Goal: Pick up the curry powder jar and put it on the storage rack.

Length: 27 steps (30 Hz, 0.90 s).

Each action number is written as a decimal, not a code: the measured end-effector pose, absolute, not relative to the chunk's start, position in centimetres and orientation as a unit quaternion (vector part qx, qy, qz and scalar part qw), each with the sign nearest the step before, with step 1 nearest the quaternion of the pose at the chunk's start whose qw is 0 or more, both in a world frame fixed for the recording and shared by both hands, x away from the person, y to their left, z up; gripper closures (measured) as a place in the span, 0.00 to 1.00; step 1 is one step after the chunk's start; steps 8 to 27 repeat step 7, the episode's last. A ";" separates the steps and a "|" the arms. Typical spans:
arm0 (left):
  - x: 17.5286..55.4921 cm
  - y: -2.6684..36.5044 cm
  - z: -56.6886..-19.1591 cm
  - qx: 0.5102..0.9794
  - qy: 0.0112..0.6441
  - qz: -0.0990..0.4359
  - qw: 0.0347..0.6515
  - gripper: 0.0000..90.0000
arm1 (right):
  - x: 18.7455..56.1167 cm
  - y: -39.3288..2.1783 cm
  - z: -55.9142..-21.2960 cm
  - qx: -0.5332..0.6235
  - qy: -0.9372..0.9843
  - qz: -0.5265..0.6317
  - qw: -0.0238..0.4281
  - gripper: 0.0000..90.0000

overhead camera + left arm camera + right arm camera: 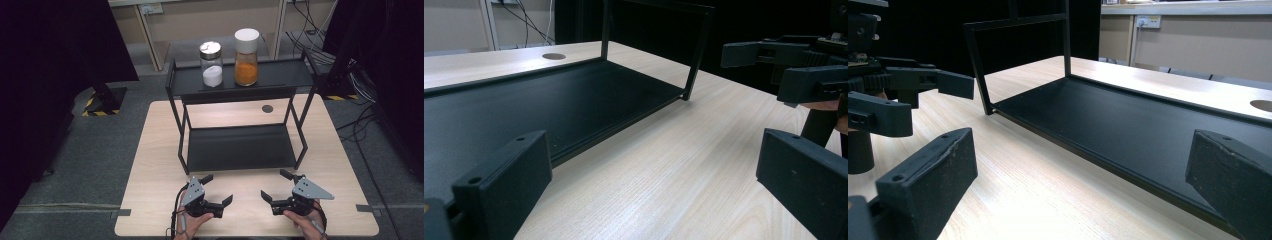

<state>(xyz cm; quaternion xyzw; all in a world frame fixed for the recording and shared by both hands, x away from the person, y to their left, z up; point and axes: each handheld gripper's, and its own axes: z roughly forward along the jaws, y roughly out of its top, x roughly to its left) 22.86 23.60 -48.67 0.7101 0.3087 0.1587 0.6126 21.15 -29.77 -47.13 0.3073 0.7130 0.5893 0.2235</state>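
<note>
A black two-tier rack (240,80) stands on the light wood table (155,165). Its top shelf carries a glass jar of white powder with a silver lid (211,64) and, to its right, a jar of orange powder with a white lid (246,57). The lower shelf (240,147) is bare. My left gripper (218,188) rests open near the table's front edge, nothing between its jaws. My right gripper (275,184) faces it, also open with nothing in it. In the left gripper view, the left gripper (651,185) looks along the lower shelf (524,110); the right gripper (1080,182) sees the shelf (1128,125) too.
A round hole (267,108) pierces the table behind the rack. Dark curtains hang on both sides. A yellow-black striped stand foot (100,102) sits on the floor at left, and cables (360,85) trail at right. Bare table lies between the grippers and the rack.
</note>
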 end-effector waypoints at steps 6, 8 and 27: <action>22.9 23.6 -48.7 0.709 0.309 0.159 0.613 0.01 | 21.1 -29.8 -47.1 0.307 0.713 0.589 0.224 0.00; 22.9 23.6 -48.7 0.709 0.309 0.159 0.613 0.01 | 21.1 -29.8 -47.1 0.308 0.712 0.590 0.224 0.00; 22.9 23.6 -48.7 0.709 0.309 0.159 0.613 0.01 | 21.1 -29.8 -47.1 0.308 0.712 0.590 0.224 0.00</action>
